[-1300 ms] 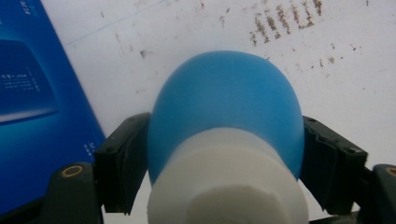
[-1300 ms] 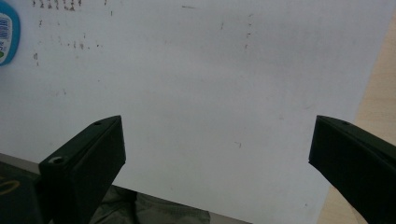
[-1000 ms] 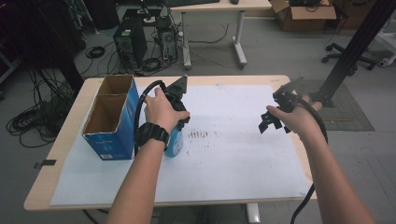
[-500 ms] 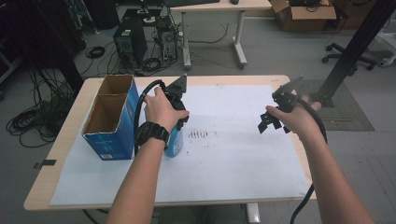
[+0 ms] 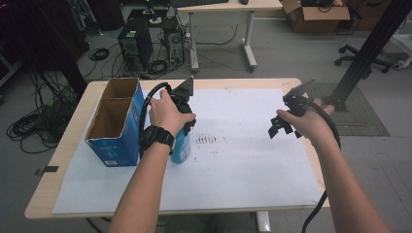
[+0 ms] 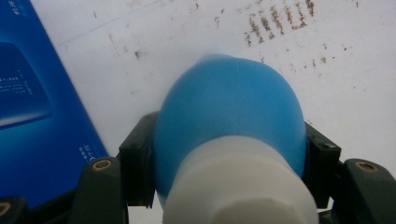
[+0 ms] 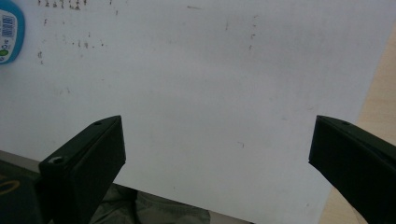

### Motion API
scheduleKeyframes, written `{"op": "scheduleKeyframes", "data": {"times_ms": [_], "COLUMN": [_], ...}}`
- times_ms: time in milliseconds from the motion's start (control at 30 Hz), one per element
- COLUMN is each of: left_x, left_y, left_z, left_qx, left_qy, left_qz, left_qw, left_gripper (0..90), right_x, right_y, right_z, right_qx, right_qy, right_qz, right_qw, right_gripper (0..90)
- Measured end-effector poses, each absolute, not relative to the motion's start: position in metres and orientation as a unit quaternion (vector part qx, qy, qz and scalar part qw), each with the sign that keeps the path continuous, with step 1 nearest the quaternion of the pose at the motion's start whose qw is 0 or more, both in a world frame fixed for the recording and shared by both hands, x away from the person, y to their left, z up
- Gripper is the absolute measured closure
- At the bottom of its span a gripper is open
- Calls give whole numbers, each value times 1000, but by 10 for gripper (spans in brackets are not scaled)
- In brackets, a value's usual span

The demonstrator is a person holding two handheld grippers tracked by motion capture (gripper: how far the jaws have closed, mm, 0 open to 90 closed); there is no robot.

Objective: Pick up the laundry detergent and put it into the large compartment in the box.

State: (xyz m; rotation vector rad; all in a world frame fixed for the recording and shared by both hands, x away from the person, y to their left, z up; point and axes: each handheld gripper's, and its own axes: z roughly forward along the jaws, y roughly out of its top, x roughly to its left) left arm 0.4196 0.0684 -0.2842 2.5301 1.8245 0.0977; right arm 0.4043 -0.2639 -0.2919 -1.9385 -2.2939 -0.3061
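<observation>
A blue bottle (image 5: 182,148) with a white cap (image 6: 238,186) stands on the white paper next to the blue box. My left gripper (image 5: 186,128) comes down on it from above. Its jaws have just been closing and now press on both sides of the blue bottle (image 6: 229,102), just under the cap. My right gripper (image 5: 284,130) hovers over the right part of the paper. In the right gripper view the right gripper (image 7: 217,158) stands wide open with only paper between its jaws. The bottle's label edge (image 7: 9,28) shows at the top left there.
An open blue cardboard box (image 5: 116,126) with two compartments stands at the table's left, close beside the bottle; its side (image 6: 32,107) shows in the left gripper view. White paper (image 5: 243,165) with dark smudges (image 5: 207,140) covers the wooden table (image 5: 63,160). Cables trail from both grippers.
</observation>
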Motion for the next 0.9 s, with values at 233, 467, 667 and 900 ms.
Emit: {"op": "scheduleKeyframes", "data": {"times_ms": [233,467,667,900], "left_x": [419,415,413,413], "left_y": [72,73,76,82], "left_z": [-276,-245,-220,-189], "left_qx": [808,808,805,802], "left_qy": [588,588,592,595], "left_qz": [29,37,37,38], "left_qw": [12,19,26,36], "left_gripper": [373,373,373,374], "right_x": [404,402,402,404], "right_y": [-264,-263,-260,-257], "right_z": [-286,-279,-275,-270], "right_qx": [-640,-640,-638,-637], "right_qy": [-759,-759,-759,-760], "right_qz": [-103,-108,-112,-113], "right_qw": [59,60,60,60], "right_gripper": [38,38,38,38]}}
